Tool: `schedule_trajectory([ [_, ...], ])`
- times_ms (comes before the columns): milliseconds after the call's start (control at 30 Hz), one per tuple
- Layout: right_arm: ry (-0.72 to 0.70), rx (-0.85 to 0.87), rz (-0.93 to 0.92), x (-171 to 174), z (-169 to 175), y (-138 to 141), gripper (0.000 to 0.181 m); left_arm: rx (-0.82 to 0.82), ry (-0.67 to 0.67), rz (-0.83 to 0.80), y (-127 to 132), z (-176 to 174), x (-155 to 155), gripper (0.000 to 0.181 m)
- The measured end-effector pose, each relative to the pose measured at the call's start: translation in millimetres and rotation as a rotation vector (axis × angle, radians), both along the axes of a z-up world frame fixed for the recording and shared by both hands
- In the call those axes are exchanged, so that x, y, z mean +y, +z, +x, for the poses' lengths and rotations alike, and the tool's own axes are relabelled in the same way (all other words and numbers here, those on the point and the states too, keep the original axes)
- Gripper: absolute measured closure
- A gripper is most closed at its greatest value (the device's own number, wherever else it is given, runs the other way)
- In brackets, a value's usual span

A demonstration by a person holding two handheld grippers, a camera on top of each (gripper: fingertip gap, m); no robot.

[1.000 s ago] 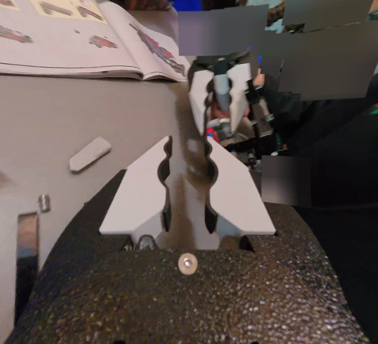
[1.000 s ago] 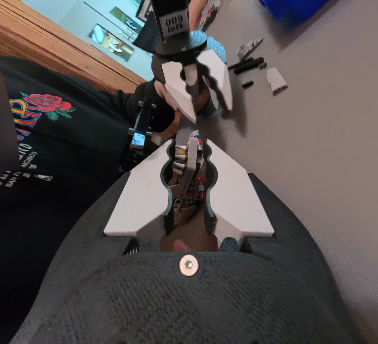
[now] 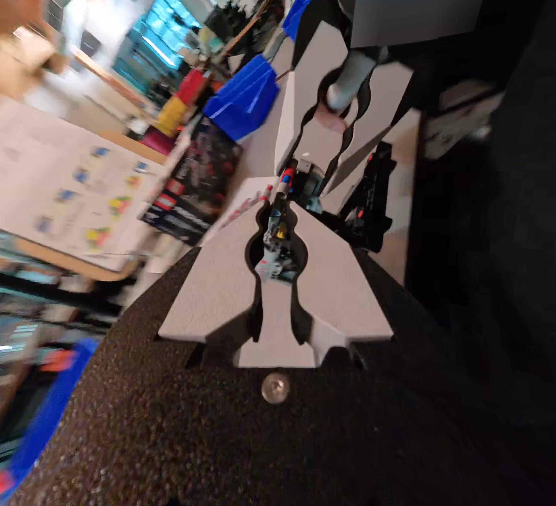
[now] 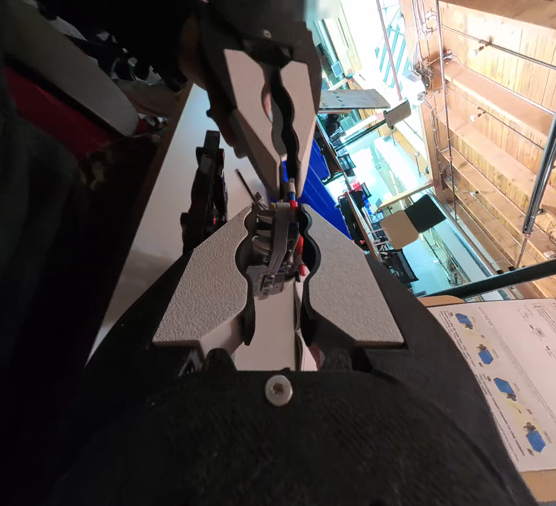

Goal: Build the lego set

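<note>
A small grey lego assembly with red, blue and yellow pins sits between the fingers of my right gripper, which is shut on it. My left gripper faces it tip to tip and is shut on the assembly's other end. In the right wrist view the left gripper comes down from above and pinches the assembly's tip. In the left wrist view the right gripper comes in from above. Both hold the assembly in the air above the white table. The left wrist view is blurred.
A long black lego piece lies on the table near its edge; it also shows in the left wrist view. A thin black axle lies beside it. A blue bin, the dark lego box and a printed sheet lie farther off. Less than 4 cm separates the two grippers' tips.
My left gripper has moved in from a short gap and closed on the far end of the assembly held by my right gripper. Both grippers have turned and lifted away from the table.
</note>
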State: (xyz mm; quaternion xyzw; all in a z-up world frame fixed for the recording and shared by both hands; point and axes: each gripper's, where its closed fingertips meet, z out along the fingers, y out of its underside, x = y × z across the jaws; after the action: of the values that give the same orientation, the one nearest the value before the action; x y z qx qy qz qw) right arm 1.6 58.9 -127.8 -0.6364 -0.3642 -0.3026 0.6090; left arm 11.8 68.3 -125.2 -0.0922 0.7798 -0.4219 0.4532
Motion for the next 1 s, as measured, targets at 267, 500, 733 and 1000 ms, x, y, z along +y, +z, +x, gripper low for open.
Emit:
schedule_trajectory([
  [267, -0.067, 0.271, -0.023, -33, 4, -10, 0.151, -0.462, 0.081, 0.514, -47, -17, -28, 0.178],
  [500, -0.297, 1.015, -0.115, -59, 46, -42, 0.136, -0.579, 0.174, 0.644, -67, 11, -33, 0.177],
  [733, -0.072, 1.806, -0.229, -44, 32, -58, 0.128, -0.669, 0.192, 0.703, -69, 33, -30, 0.177],
  [1000, -0.062, 2.113, -0.048, -36, 62, -60, 0.150, -0.676, 0.217, 0.729, -69, 46, -26, 0.177],
])
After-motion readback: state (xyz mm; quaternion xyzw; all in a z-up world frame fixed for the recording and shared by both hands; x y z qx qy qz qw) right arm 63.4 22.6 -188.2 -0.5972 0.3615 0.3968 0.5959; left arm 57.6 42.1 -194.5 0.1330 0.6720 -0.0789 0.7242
